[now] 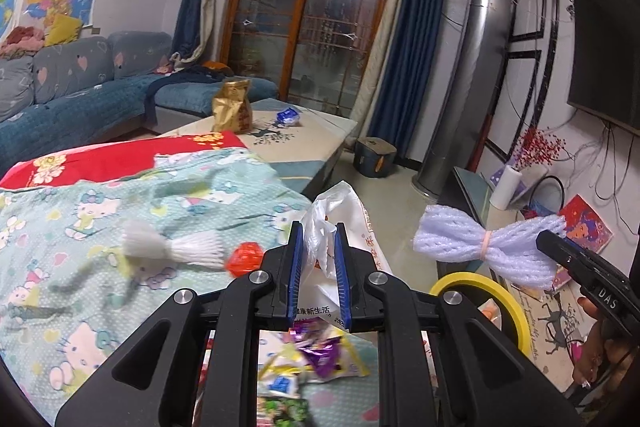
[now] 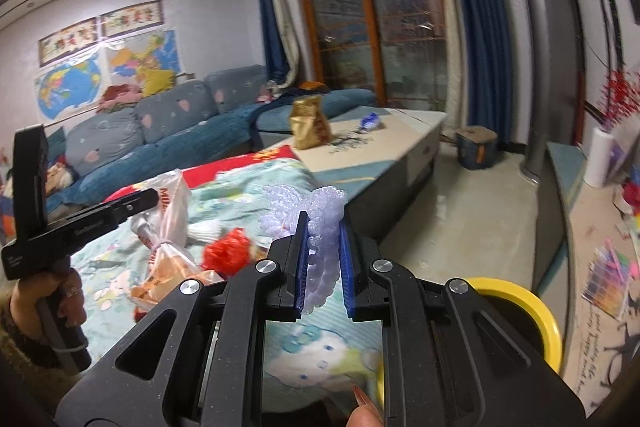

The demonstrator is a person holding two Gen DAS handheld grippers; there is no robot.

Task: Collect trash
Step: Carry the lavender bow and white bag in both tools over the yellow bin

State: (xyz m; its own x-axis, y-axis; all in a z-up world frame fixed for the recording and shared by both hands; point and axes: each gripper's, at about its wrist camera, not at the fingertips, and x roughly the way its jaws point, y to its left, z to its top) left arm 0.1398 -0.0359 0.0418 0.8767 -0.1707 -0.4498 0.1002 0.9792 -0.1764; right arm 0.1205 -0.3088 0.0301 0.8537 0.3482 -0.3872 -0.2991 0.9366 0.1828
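Observation:
My left gripper [image 1: 319, 247] is shut on the rim of a white plastic bag [image 1: 340, 211] and holds it above the Hello Kitty cloth [image 1: 80, 211]; the bag also shows in the right wrist view [image 2: 172, 215]. Snack wrappers [image 1: 316, 351] show below its fingers. My right gripper [image 2: 323, 239] is shut on a pale lilac foam fruit net [image 2: 320, 227], seen in the left wrist view [image 1: 480, 243] hanging in the air right of the bag. A white foam net [image 1: 176, 247] and a red net [image 1: 242, 259] lie on the cloth.
A yellow-rimmed bin [image 2: 524, 311] stands on the floor at the right. On the coffee table [image 1: 320, 143] beyond are a gold bag [image 1: 232, 107] and a blue wrapper [image 1: 289, 115]. A sofa [image 1: 80, 87] is at the left, a TV bench [image 2: 592, 227] at the right.

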